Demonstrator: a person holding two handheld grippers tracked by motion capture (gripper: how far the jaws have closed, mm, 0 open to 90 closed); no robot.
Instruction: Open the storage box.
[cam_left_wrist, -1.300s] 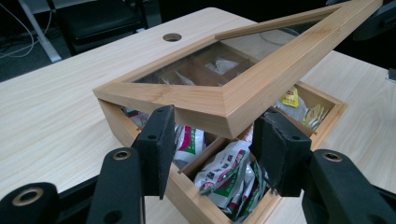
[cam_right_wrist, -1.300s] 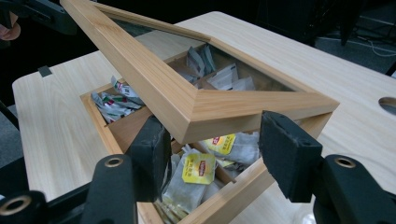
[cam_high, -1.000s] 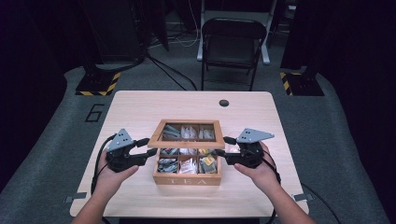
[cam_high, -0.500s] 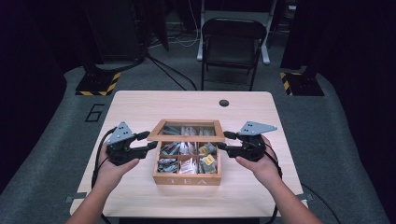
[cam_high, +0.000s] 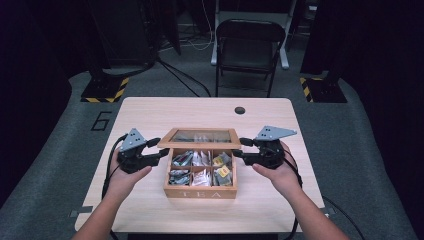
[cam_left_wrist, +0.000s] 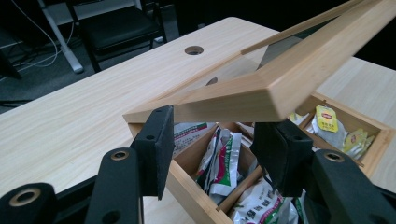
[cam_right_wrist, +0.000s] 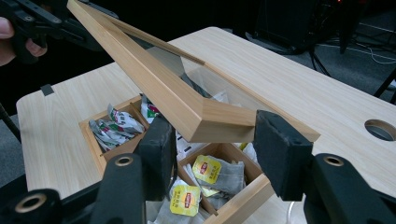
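Fingers of both grippers stand parted, each pair straddling a front corner of the raised lid without plainly pinching it: in the left gripper view the left gripper (cam_left_wrist: 215, 149) has its black pads either side of the lid's left corner, and in the right gripper view the right gripper (cam_right_wrist: 217, 156) brackets the right corner the same way; whether the pads touch the wood cannot be told. Nearest the person, a light wooden compartment box lettered TEA on its front (cam_high: 201, 192) sits at the middle of the pale wooden table (cam_high: 150, 115), between the two hands. Its compartments hold paper tea bags (cam_high: 200, 167), green-and-white packets (cam_left_wrist: 219, 161) at the left and yellow-tagged sachets (cam_right_wrist: 208, 170) at the right. Above them the glass-paned wooden lid (cam_high: 200, 137) is tilted up, hinged along the far side. Farther off, a round cable hole (cam_high: 240, 110) lies in the tabletop, and beyond the table stands a black folding chair (cam_high: 250, 50).
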